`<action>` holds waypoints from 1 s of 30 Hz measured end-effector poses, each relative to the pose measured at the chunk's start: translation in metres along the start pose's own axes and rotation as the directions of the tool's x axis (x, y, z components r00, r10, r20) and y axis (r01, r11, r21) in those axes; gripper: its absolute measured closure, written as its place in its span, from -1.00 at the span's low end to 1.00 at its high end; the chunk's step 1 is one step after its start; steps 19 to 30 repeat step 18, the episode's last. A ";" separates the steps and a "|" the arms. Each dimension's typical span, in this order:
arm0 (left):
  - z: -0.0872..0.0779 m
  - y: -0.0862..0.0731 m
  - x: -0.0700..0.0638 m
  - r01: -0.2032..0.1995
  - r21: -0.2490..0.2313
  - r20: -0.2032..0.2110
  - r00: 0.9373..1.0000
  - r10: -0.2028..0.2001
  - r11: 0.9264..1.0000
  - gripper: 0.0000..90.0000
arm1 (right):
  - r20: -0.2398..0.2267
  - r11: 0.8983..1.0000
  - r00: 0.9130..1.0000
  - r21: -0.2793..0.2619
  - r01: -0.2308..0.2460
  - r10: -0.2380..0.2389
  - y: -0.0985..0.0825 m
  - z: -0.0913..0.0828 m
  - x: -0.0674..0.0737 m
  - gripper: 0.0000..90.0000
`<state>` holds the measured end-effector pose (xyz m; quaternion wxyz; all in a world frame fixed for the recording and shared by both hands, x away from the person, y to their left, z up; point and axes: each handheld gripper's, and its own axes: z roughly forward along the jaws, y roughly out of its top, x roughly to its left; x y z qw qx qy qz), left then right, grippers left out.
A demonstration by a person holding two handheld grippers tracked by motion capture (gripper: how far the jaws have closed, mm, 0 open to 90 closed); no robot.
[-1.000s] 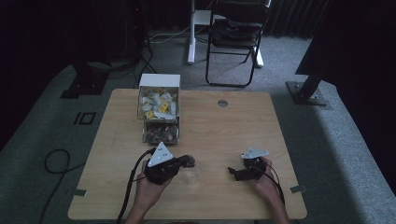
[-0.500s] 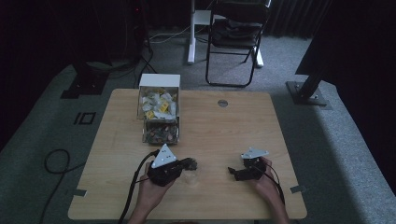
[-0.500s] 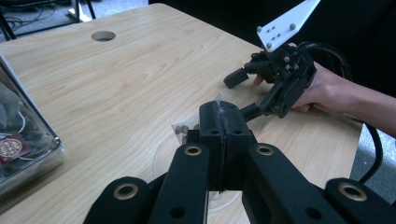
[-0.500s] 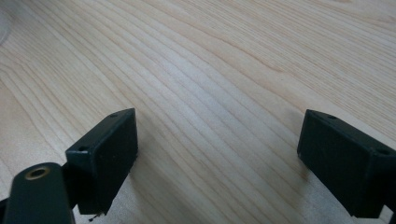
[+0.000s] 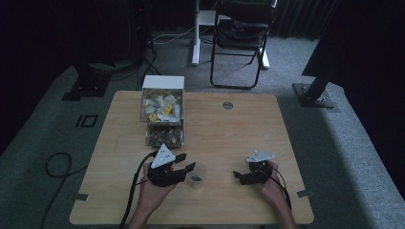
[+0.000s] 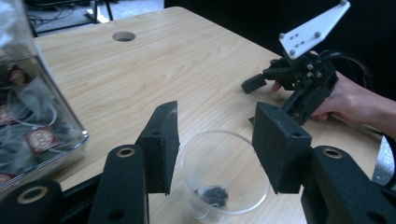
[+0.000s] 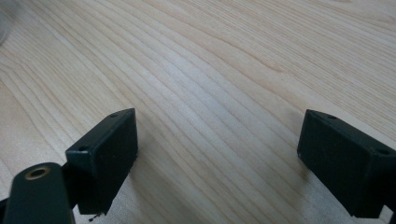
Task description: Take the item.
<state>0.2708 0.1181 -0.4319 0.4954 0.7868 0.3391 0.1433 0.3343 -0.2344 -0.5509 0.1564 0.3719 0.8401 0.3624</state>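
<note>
A small clear plastic cup stands upright on the wooden table, with a little dark clump at its bottom. My left gripper has just been opening. Its jaws now stand apart on either side of the cup's near rim, and the pads do not press on it. My right gripper rests to the right of the cup. It is open, with bare wood between its pads. It also appears farther off in the left gripper view, held in a hand.
A clear box full of tea bags and sachets stands behind the left gripper. A round cable hole sits in the far part of the table. A folding chair stands on the floor beyond.
The left gripper's jaws, shut in the earlier frames, now stand apart around the cup. Neither hand has shifted noticeably.
</note>
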 end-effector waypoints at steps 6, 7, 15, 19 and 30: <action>-0.003 -0.003 0.009 0.023 -0.007 -0.037 0.999 -0.023 1.000 0.05 | 0.000 1.000 1.000 0.000 0.001 -0.001 0.000 0.000 0.000 -0.73; -0.003 -0.003 0.009 0.023 -0.007 -0.037 0.999 -0.023 1.000 0.02 | 0.000 1.000 1.000 0.000 0.001 -0.001 0.000 0.000 0.000 -0.73; -0.009 -0.010 0.025 0.058 -0.009 -0.097 0.994 -0.059 0.998 -0.02 | 0.000 1.000 1.000 0.000 0.000 0.000 0.000 0.000 0.000 -0.73; -0.010 -0.014 0.031 0.058 -0.005 -0.133 0.989 -0.058 0.998 -0.03 | 0.000 1.000 1.000 0.000 0.000 0.000 0.000 0.000 0.000 -0.73; -0.010 -0.014 0.031 0.058 -0.005 -0.133 0.989 -0.058 0.998 -0.03 | 0.000 1.000 1.000 0.000 0.000 0.000 0.000 0.000 0.000 -0.73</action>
